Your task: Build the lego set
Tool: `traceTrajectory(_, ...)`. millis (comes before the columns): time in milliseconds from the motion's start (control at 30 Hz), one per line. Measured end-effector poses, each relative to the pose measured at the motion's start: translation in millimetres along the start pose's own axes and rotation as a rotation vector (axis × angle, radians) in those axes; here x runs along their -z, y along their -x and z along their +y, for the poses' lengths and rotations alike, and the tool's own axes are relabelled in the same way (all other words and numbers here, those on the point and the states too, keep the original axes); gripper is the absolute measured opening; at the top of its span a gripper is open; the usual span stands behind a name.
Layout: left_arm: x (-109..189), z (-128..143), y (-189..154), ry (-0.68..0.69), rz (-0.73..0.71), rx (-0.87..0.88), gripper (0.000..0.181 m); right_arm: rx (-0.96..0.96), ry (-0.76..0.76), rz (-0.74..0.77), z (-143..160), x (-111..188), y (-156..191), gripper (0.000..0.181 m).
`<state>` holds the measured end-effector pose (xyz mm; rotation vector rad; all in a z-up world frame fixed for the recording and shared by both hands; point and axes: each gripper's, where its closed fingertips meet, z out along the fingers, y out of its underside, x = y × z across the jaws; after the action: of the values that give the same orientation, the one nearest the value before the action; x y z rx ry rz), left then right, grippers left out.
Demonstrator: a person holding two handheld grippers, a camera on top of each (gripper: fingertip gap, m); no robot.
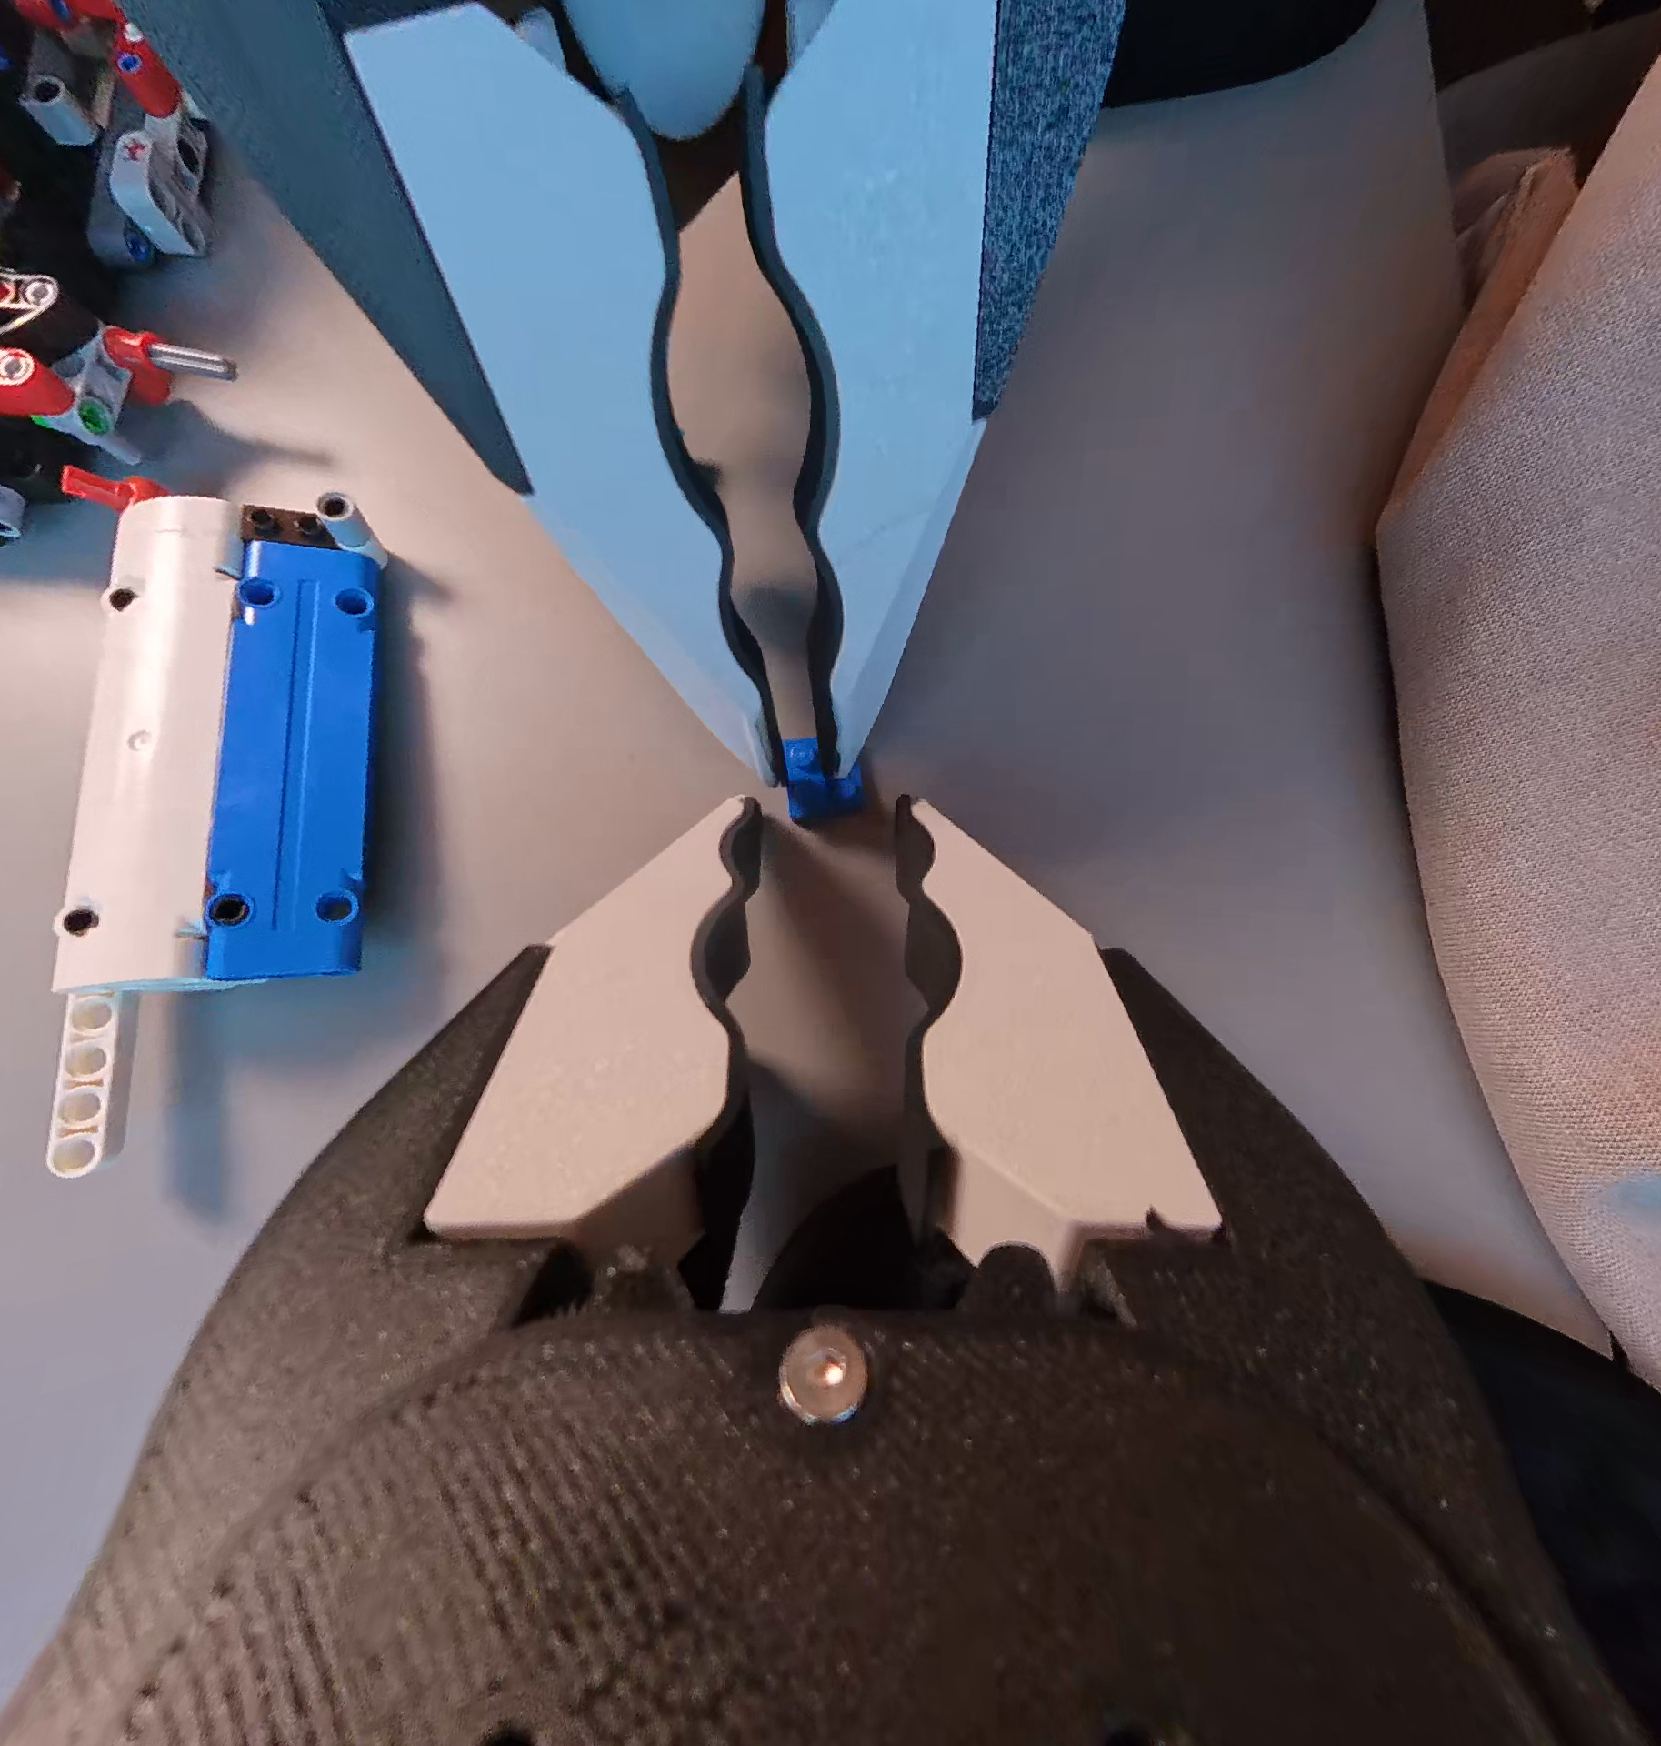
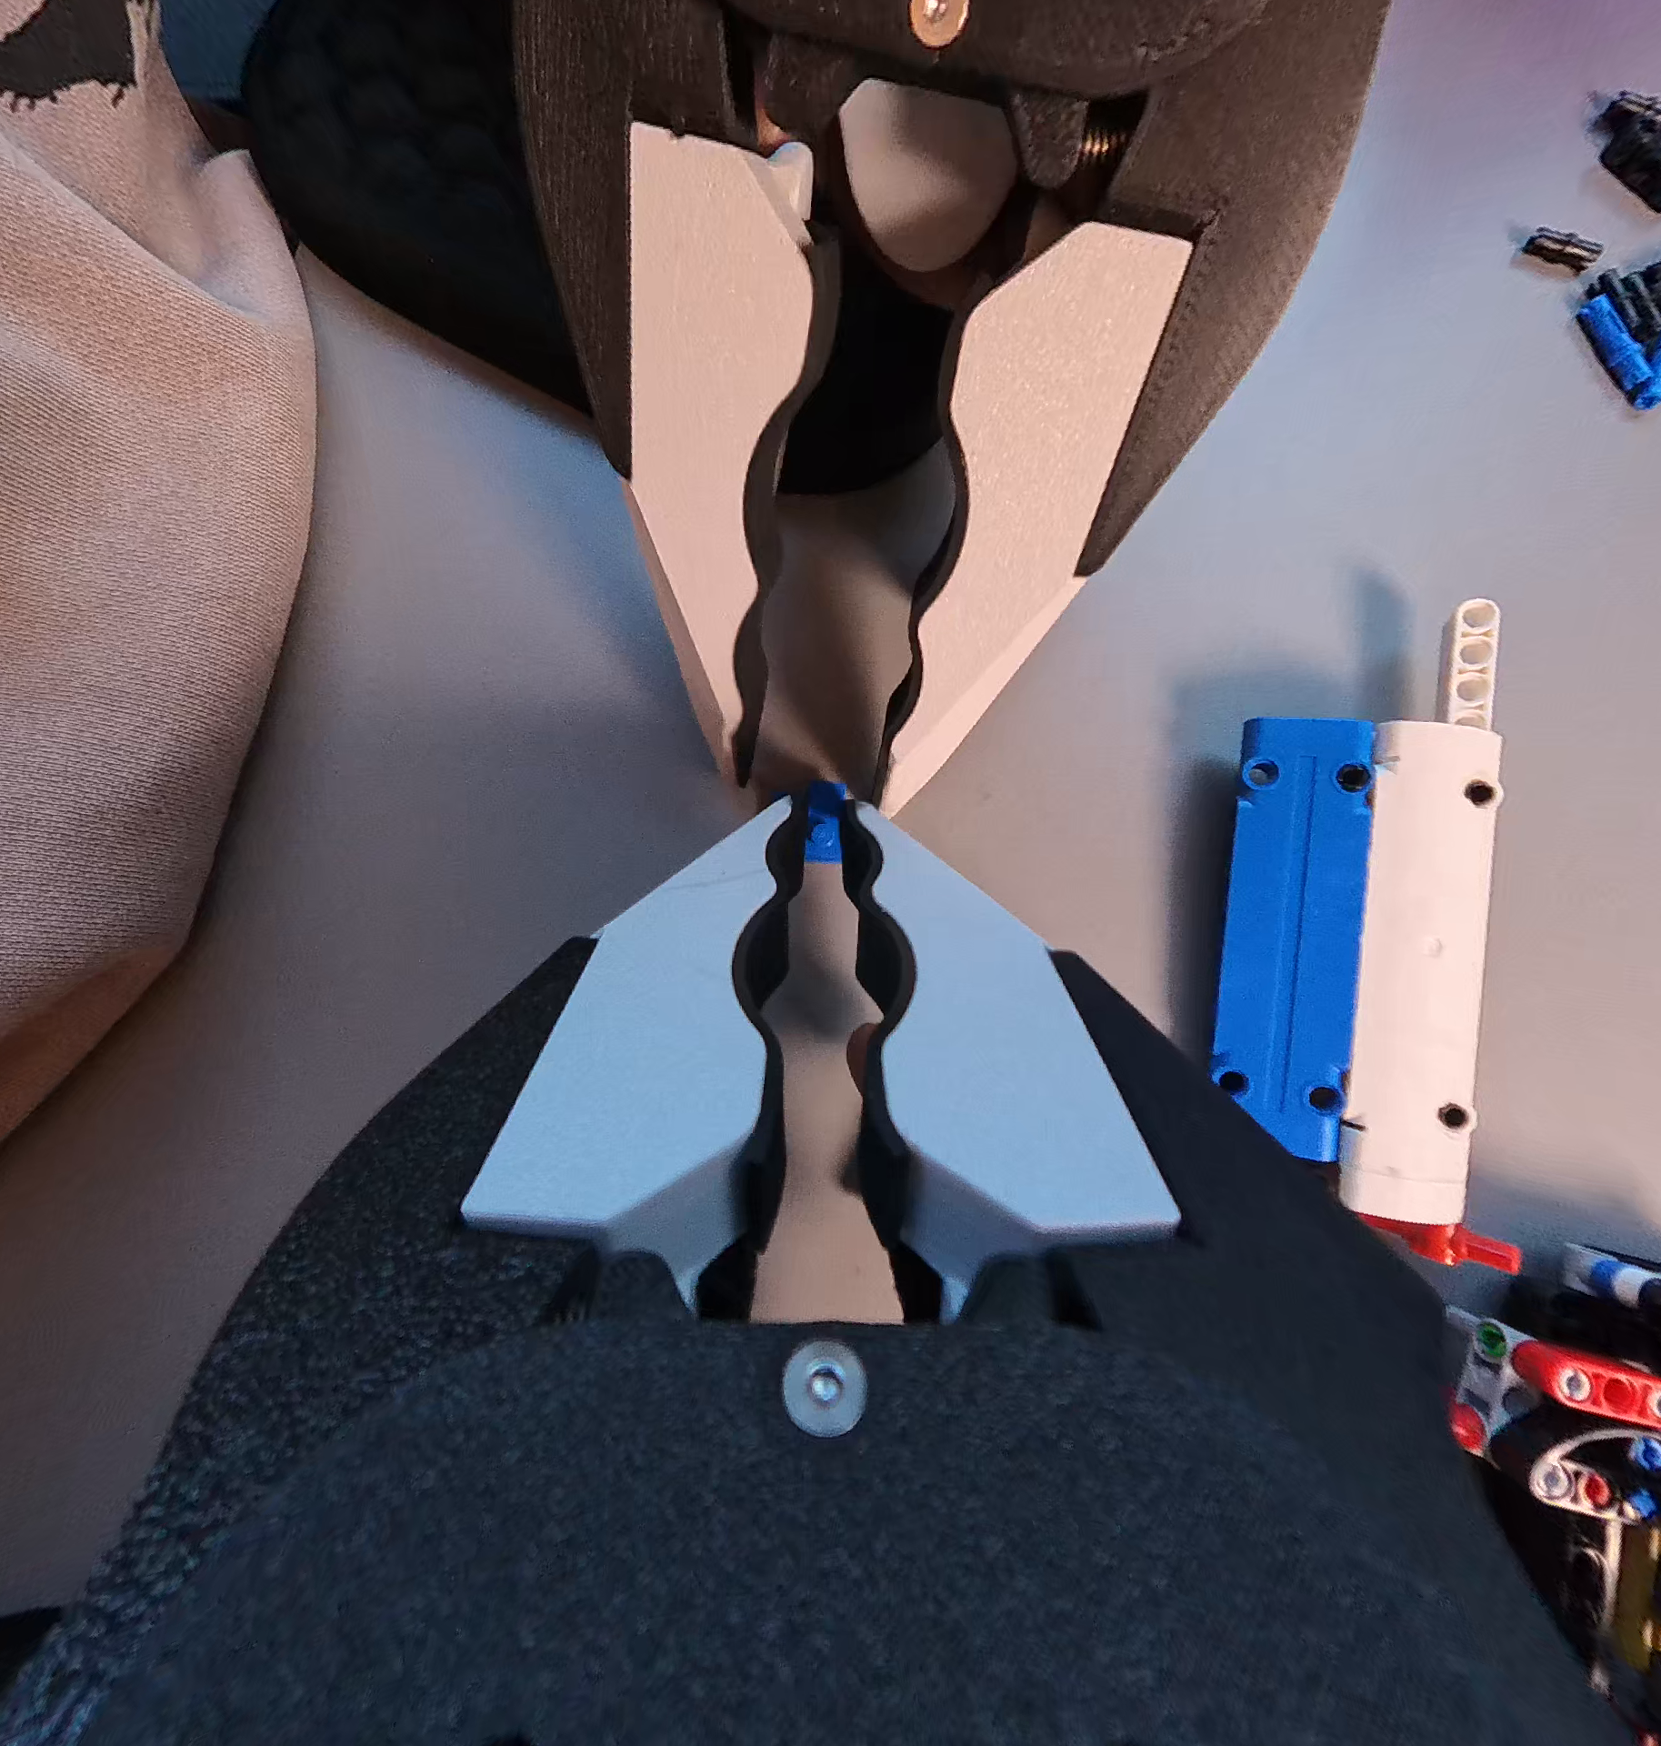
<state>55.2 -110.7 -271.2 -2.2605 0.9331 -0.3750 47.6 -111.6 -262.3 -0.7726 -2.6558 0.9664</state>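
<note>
Setting: a plain tabletop workspace; whether home, office or lab cannot be told. Evidence follows. Work surface is a smooth, pale grey table [image 1: 1138, 586], matte, unmarked. Loose building-toy parts lie on it: a blue and white panel assembly [image 1: 231, 746] lying flat, a partly built red, black and grey model [image 1: 42, 312] at the table's far left in the left wrist view, and a small scatter of blue and black pins [image 2: 1648, 283] near the edge of the right wrist view. A beige fabric garment [image 2: 99, 567] of a seated person borders the table. Lighting is soft, indoor. No walls or furnishings in view.
</note>
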Motion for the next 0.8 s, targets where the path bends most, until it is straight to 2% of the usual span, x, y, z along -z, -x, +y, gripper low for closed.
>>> traceTrajectory(433,-2.3,-2.1,0.8,-0.005,-0.002,0.004,0.015,0.008,0.066,-0.016,3.4,-1.8,-0.2,0.001)
traceTrajectory(800,-2.8,-2.3,0.1,-0.010,0.003,0.012,0.014,0.166,0.201,0.112,5.1,-3.3,0.2,0.001)
